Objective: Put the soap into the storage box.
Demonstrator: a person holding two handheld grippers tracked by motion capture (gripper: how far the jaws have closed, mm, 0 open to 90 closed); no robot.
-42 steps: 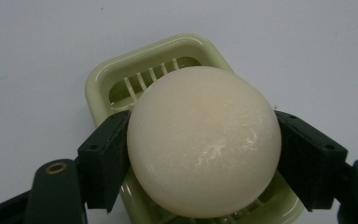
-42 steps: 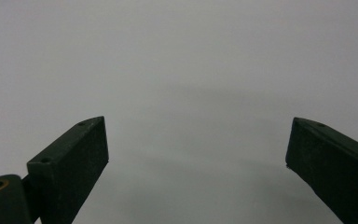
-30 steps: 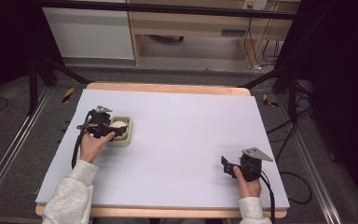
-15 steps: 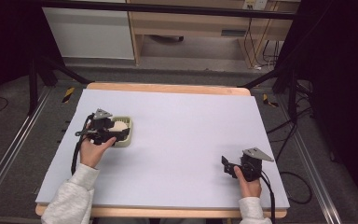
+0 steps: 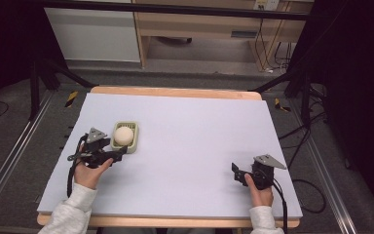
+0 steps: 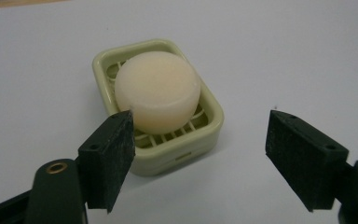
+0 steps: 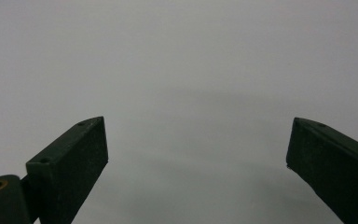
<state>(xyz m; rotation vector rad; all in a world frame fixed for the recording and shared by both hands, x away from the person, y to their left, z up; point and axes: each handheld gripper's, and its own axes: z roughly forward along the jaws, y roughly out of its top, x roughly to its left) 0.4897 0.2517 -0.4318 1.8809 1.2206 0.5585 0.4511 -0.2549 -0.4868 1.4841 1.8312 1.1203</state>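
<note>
Holding right gripper near the front right of the table, jaws spread wide. Farther in, resting left gripper, jaws apart, just short of round soap sitting in green dish.

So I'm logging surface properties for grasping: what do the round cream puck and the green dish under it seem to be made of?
The round puck looks like a bar of soap: matte, waxy, slightly translucent cream, with softly rounded edges. It could be wax; the look alone cannot settle that. The green dish looks like moulded plastic: smooth pale green with a faint sheen, rounded corners and a slatted grid that the puck rests on.
</note>
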